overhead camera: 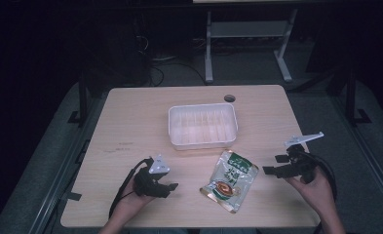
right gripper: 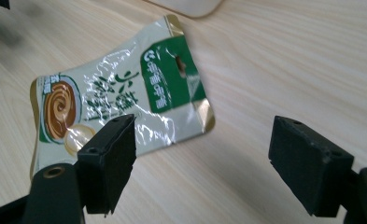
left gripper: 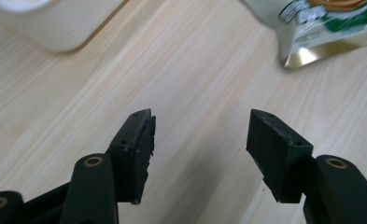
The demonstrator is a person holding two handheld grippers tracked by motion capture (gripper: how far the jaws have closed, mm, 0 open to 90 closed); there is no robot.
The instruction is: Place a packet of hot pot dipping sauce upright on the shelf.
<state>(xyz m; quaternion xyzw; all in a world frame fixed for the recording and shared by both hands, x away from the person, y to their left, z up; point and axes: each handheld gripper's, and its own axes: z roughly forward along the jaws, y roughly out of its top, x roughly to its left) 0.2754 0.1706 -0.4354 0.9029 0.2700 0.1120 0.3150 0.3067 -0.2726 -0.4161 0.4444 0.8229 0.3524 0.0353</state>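
The work looked to be at the approach: one pouch (overhead camera: 229, 181) lay flat on the surface (overhead camera: 130, 122), just in front of the one empty white tray (overhead camera: 202, 125). The right gripper (overhead camera: 275, 165) and left gripper (overhead camera: 172, 186) flanked it, jaws of both apart and empty. Next, the right needed to close in on the pouch's near edge.

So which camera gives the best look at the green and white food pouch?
The right gripper view: the food pouch lies close up, nearly whole, its print sharp. The high view shows the whole pouch small, near the tray. The left gripper view catches one blurred corner.
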